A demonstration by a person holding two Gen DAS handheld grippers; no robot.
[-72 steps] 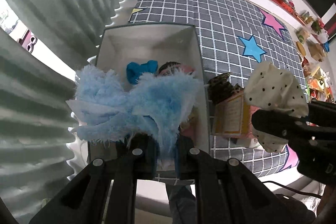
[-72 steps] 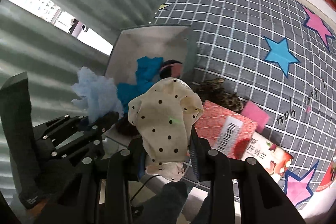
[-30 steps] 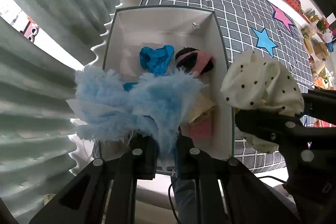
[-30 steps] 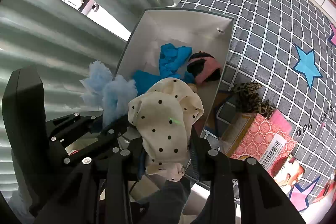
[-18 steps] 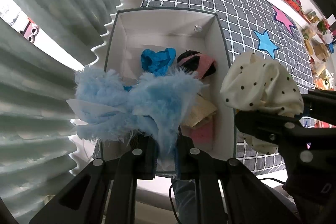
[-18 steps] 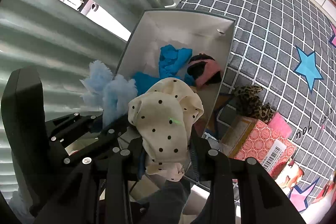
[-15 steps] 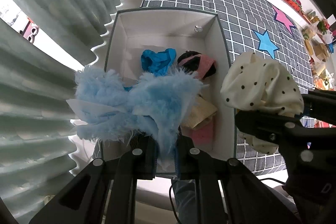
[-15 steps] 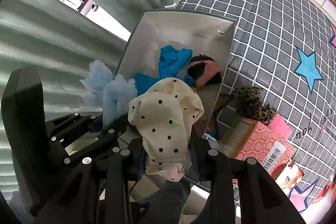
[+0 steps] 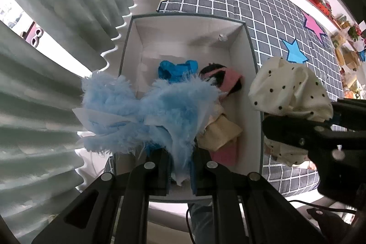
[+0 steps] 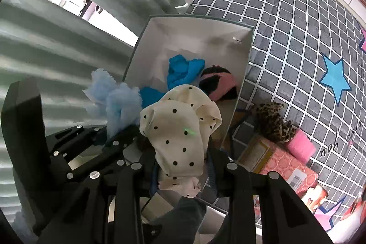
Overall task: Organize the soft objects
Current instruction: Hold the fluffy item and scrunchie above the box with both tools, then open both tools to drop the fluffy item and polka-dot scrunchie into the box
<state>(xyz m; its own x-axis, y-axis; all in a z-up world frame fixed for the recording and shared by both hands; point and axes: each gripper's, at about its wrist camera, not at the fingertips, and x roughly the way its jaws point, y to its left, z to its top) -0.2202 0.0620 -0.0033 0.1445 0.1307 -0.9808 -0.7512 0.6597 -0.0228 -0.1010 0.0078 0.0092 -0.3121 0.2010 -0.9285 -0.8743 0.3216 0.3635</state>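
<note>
Here the left gripper (image 9: 181, 166) is pinching a fluffy blue item (image 9: 146, 111) above the white box's (image 9: 257, 93) near end; it looks feather-light and limp, so a bunched middle is probably the surest hold. Rightward, the right gripper (image 10: 183, 175) is clamping a polka-dot cloth (image 10: 180, 129), equally floppy, over the box's right wall.
</note>
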